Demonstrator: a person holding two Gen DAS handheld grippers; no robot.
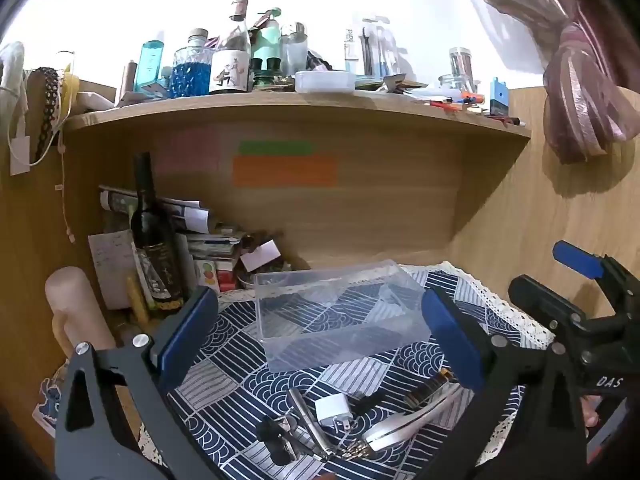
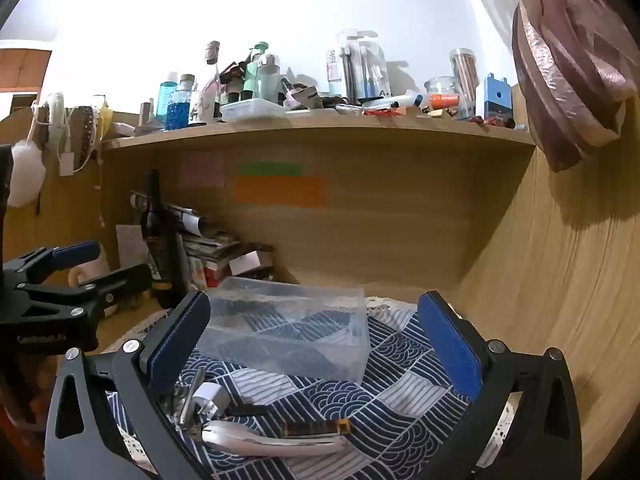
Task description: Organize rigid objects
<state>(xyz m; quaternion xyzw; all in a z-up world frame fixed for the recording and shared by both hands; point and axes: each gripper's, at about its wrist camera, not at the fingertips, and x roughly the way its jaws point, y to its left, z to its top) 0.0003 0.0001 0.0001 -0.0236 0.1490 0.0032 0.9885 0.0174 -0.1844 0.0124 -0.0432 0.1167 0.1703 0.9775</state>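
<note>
Far left, against the wooden back panel: dark wine bottle [image 1: 154, 240] upright, with a leaning stack of papers and small boxes [image 1: 208, 240] just beside it. Above, a long shelf [image 1: 280, 108] crowded with bottles, jars and a flat white container.

Left claw [image 1: 320, 340]: spread wide, blue pads [image 1: 188, 336] well apart, nothing between them but air; hovering over the patterned blue-and-white cloth [image 1: 224, 392] on the bench [image 2: 132, 328]. Seen from the right wrist view, same claw [image 2: 100, 264] off to the left side, parted and empty.

Centre of the cloth: clear plastic box [image 1: 340, 316], open-topped, standing upright with nothing visible inside. Nearer the cameras, apart from the box, a loose cluster of small items: black binder clip [image 1: 276, 436] at the left, then a slim metal tool [image 1: 308, 420] lying aslant, then white plug adapter [image 1: 334, 410] with prongs facing forward. Next, curved silver handle-shaped piece [image 1: 412, 420], and close behind it a brown tortoiseshell hair clip [image 1: 428, 390]; whether the two touch cannot be told.

Right claw [image 2: 316, 352]: also gaping wide, blue pads [image 2: 448, 352] far apart, gripping nothing, poised above the cloth with box and cluster framed between its fingers. In the left wrist view, right claw [image 1: 552, 276] at the far right edge, open as well.

Far right: pinkish curtain bundle [image 2: 572, 80] hanging against the wooden side wall.
</note>
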